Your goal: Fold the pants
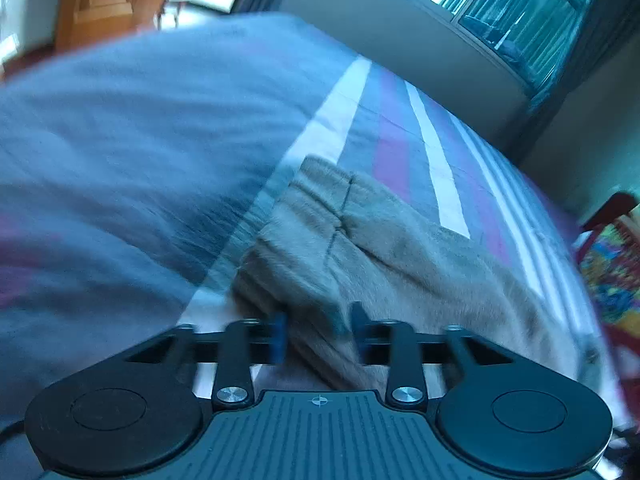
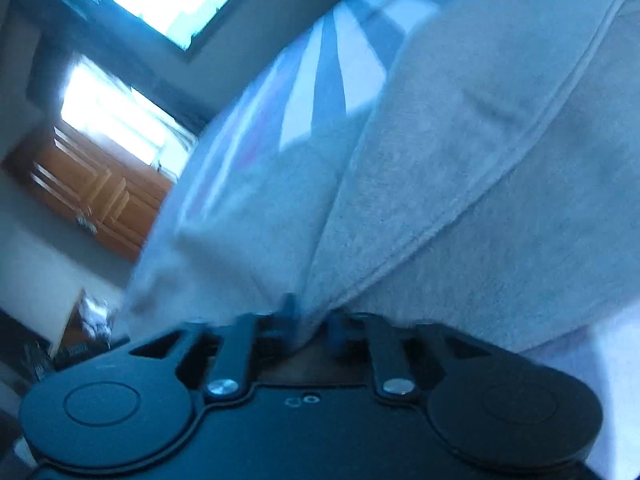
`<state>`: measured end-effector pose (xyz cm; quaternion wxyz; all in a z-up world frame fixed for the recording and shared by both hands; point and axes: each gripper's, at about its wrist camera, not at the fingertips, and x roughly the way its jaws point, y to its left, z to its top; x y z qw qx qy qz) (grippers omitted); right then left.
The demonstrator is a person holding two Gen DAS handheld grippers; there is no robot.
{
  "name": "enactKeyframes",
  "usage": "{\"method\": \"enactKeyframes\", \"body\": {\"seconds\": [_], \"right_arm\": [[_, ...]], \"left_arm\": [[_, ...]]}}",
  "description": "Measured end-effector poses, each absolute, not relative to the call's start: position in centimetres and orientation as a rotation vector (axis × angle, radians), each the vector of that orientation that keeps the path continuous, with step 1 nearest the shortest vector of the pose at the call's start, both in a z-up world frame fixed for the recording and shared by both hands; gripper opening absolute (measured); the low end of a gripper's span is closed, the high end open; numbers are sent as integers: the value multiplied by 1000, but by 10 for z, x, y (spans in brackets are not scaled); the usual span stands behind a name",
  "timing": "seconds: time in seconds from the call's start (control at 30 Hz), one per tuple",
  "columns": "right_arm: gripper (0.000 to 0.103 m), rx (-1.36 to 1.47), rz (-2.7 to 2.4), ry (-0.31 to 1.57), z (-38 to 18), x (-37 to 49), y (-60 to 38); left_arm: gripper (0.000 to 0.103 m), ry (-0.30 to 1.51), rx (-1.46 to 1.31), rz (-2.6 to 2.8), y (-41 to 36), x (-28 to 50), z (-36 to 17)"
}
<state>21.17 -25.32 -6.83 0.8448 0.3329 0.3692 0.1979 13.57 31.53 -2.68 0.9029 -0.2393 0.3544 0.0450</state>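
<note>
Both tools pinch the pants (image 1: 400,240): left tool (image 1: 318,332), right tool (image 2: 310,330).

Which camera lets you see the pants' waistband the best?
The left wrist camera. There the pants' gathered waistband lies in plain sight on the striped bed cover, ahead of the left gripper. The right wrist view shows only blurry grey cloth with a seam, pinched in the right gripper.

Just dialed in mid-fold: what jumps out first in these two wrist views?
The beige pants fill the lower middle of the left wrist view, bunched between the left gripper's fingers on the striped bedspread. In the right wrist view the same cloth looms large, pinched in the right gripper.
</note>
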Motion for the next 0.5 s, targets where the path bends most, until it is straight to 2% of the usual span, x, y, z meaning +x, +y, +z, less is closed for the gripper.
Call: {"method": "enactKeyframes", "body": {"seconds": [0.03, 0.07, 0.1, 0.27, 0.33, 0.37, 0.4, 0.43, 0.5], "right_arm": [[73, 684, 388, 726, -60, 204, -262], [83, 688, 371, 677, -56, 199, -273], [81, 709, 355, 639, -54, 197, -287], [50, 882, 198, 662, -84, 232, -355], [30, 968, 166, 672, -100, 248, -367], [23, 1007, 154, 678, -106, 253, -375], [11, 1021, 138, 684, -113, 258, -378], [5, 1015, 130, 689, -116, 261, -380], [4, 992, 146, 670, -116, 255, -385]], "left_arm": [[75, 705, -492, 108, 308, 125, -22], [79, 690, -504, 116, 303, 117, -20], [79, 691, -518, 121, 299, 116, -22], [79, 754, -572, 143, 277, 132, -44], [79, 810, -568, 163, 272, 144, -62], [79, 802, -542, 163, 269, 146, -65], [79, 803, -527, 164, 268, 147, -65], [79, 807, -525, 164, 268, 147, -63], [79, 816, -535, 153, 271, 145, -60]]}}
